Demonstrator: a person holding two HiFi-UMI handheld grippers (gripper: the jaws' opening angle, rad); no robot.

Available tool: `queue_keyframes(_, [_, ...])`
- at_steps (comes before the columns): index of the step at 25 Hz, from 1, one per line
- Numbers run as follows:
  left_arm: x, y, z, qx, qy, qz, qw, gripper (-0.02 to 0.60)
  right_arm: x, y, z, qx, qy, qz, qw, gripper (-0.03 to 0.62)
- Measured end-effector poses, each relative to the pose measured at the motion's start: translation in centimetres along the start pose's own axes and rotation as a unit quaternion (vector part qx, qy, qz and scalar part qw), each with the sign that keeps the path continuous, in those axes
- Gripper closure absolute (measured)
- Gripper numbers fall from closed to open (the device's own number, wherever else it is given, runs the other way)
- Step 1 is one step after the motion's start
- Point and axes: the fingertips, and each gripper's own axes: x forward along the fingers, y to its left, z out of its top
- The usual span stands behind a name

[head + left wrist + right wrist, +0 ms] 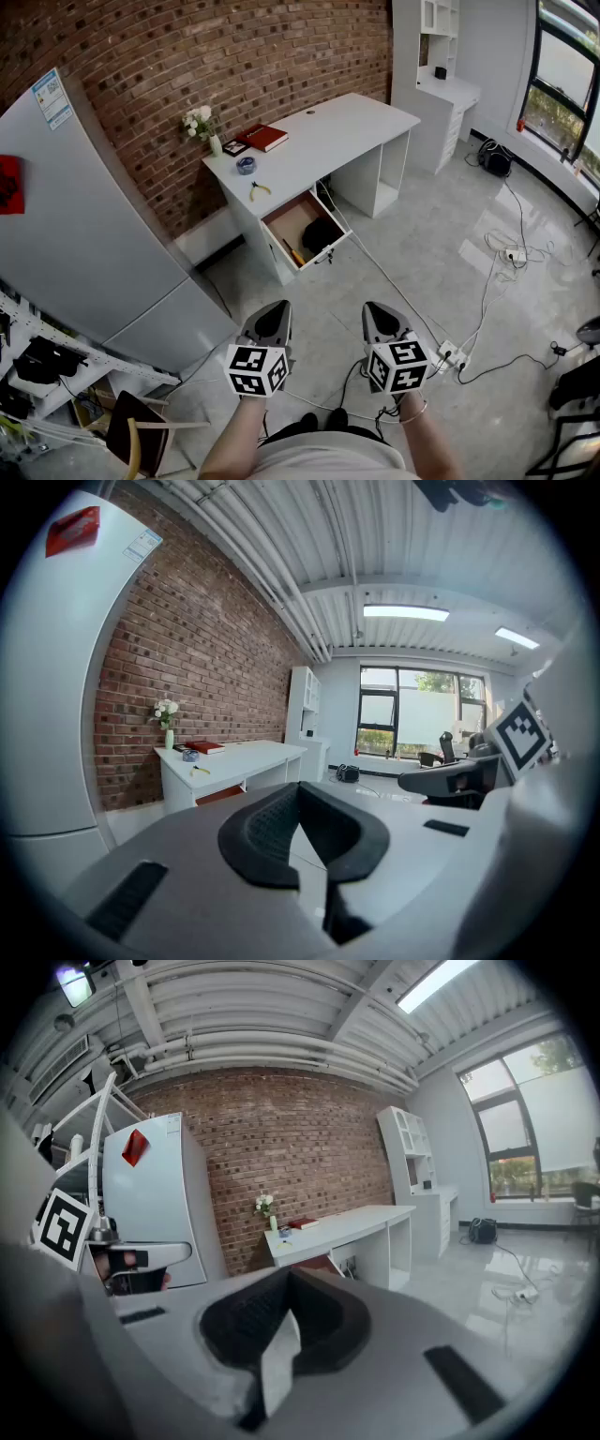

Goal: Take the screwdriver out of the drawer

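Room: one red brick wall (206, 56), grey tiled floor (422, 244), one grey fridge (84, 234)

Surface: one white table (347, 131) standing against the brick

On the table: one vase of white flowers (203, 127); one red book (267, 138); one pair of yellow-handled pliers (259, 190)

Under the table: one drawer (281, 217), pulled open. In it, one screwdriver (293, 251) with a yellow handle lies near the front, beside one black object (322, 234)

Tongs, two: left tongs (277, 311) and right tongs (376, 311), each closed tip to tip with nothing between, side by side over the floor, well apart from the drawer
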Motion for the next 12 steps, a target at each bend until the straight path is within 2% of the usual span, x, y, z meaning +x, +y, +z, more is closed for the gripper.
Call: queue_keyframes(12, [0.7, -0.7, -0.2, -0.007, -0.005, 0.030, 0.9995, 0.588, -0.9, -0.5, 1.2, -0.005, -0.033, 0.024, 0.999, 0.591])
